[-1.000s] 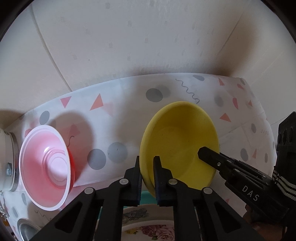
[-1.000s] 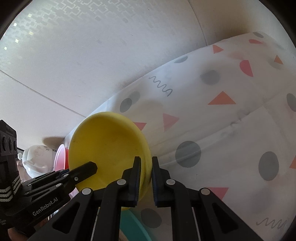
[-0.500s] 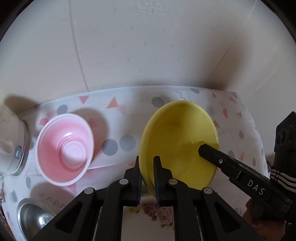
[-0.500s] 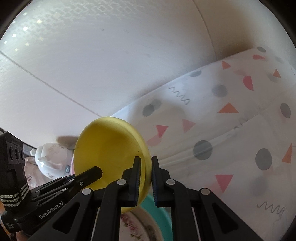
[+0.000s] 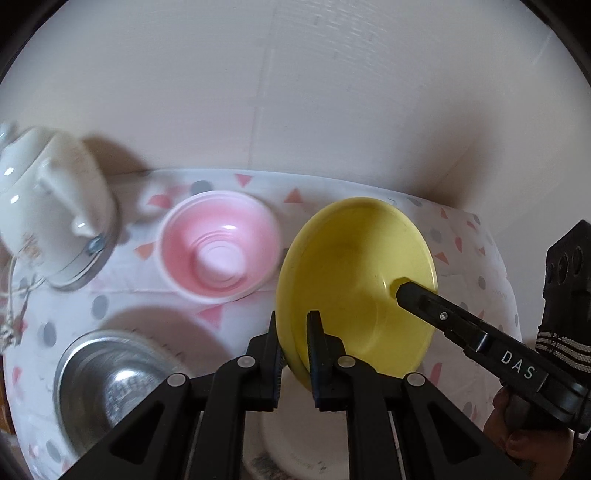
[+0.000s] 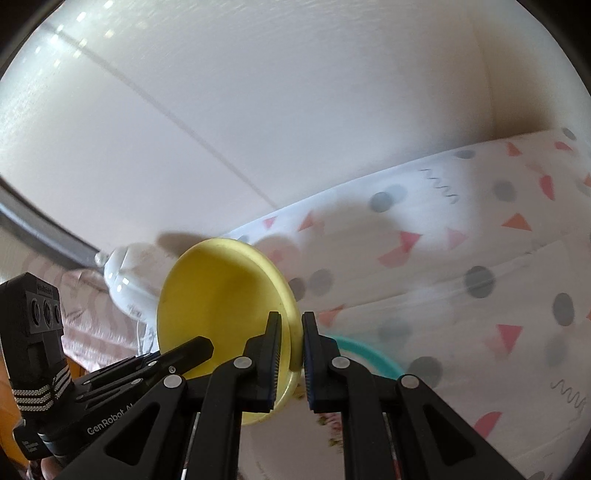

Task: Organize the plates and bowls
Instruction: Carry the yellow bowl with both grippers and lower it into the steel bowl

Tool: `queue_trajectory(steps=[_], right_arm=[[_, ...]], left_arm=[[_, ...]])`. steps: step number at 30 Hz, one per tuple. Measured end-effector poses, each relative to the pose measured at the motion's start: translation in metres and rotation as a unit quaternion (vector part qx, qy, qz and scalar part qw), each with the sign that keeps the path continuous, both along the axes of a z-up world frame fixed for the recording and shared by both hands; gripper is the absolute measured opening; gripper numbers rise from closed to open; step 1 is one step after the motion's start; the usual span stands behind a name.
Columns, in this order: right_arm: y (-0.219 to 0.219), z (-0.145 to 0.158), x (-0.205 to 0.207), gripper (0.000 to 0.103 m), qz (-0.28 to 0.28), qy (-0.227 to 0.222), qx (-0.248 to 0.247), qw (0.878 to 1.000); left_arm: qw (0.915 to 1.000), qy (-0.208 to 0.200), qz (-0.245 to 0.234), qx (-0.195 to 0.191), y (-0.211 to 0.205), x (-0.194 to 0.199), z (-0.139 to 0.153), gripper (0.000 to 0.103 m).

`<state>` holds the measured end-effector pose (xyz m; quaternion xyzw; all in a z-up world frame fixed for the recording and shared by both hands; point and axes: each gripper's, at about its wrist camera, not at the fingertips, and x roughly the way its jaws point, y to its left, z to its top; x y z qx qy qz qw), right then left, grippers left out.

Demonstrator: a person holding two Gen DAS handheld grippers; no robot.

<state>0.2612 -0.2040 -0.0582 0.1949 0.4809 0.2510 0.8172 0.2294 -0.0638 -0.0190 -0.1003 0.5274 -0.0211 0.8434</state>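
Tools both clamp the yellow plate (image 5: 354, 280): left tool (image 5: 293, 354) and right tool (image 6: 291, 354) grip opposite rim edges. Plate has risen clear of the table (image 5: 122, 299) over the last second, tilted on edge above a flowered plate (image 6: 332, 428); placement remains outstanding.

Brightness: both views evenly lit, soft indoor light; left wrist view a touch dimmer and warmer.
Glare: row of bright specks on the textured wall (image 6: 74, 33) at upper left of the right wrist view; small highlights on the white teapot (image 5: 48, 206) and inside the steel bowl (image 5: 110, 384).
Shadows: teapot casts a soft shadow on the wall behind; the yellow plate (image 5: 354, 288) throws a dark patch into the corner at right and a grey one on the patterned cloth (image 6: 480, 258).
Blur: teapot, pink bowl (image 5: 219, 251) and steel bowl smeared; cloth pattern soft in the right wrist view.
Distortion: strong fisheye bending, black vignette at corners.
Focus: tongs sharp in both.
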Motion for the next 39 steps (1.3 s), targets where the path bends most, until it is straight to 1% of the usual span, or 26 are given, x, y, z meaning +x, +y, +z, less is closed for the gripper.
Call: queue_trajectory(steps=[5, 11, 15, 25, 33, 39], right_arm=[[0.023, 0.0, -0.006, 0.011, 0.027, 0.002, 0.0, 1.0], [0.057, 0.002, -0.019, 0.011, 0.073, 0.001, -0.004, 0.997], [0.082, 0.001, -0.023, 0.011, 0.101, 0.007, -0.007, 0.995], [0.134, -0.012, -0.043, 0.011, 0.165, 0.024, -0.025, 0.986], [0.16, -0.028, -0.048, 0.011, 0.194, 0.038, -0.048, 0.979], [0.171, -0.04, -0.05, 0.011, 0.205, 0.048, -0.07, 0.975]], left_arm=[[0.9996, 0.001, 0.027, -0.009, 0.025, -0.019, -0.001, 0.012], [0.998, 0.001, 0.062, -0.014, 0.055, -0.043, 0.0, 0.012], [0.9957, 0.006, 0.089, -0.023, 0.078, -0.059, -0.004, 0.012], [0.9894, 0.025, 0.14, -0.027, 0.12, -0.096, -0.018, 0.012], [0.9859, 0.043, 0.16, -0.021, 0.135, -0.111, -0.033, 0.012], [0.9851, 0.06, 0.161, -0.011, 0.14, -0.115, -0.047, 0.012]])
